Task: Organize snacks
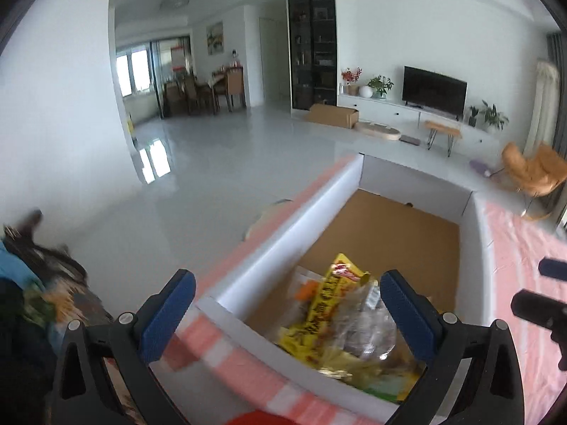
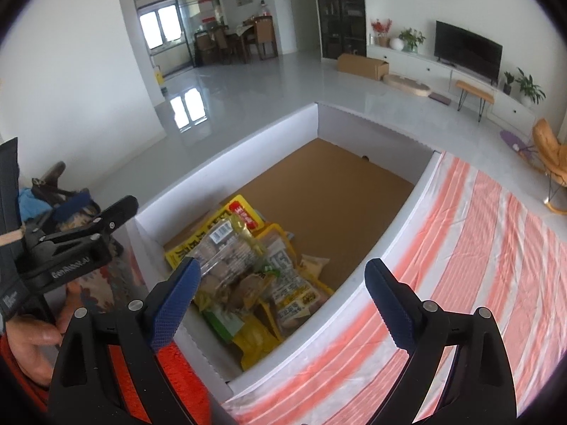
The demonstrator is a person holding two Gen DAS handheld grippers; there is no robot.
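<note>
A white-walled box (image 1: 283, 241) with a brown cardboard floor stands on a pink-and-white striped cloth (image 2: 478, 248). A pile of snack packets (image 1: 340, 318), yellow and clear wrappers, lies in its near corner. My left gripper (image 1: 288, 279) hovers over the box's near left corner, open, with nothing between its blue pads. Above the same snack packets (image 2: 248, 269) my right gripper (image 2: 283, 265) also stands open and holds nothing. The box wall (image 2: 226, 166) runs back on the left. In the right wrist view the left gripper (image 2: 88, 226) shows side-on at the left edge.
A person's hand (image 2: 28, 347) holds the left tool. Blurred clutter (image 1: 35, 265) with a blue item lies left of the box. A red object (image 2: 177, 372) sits under the right gripper. The far half of the box floor (image 2: 336, 184) is bare. Beyond lies a tiled living room.
</note>
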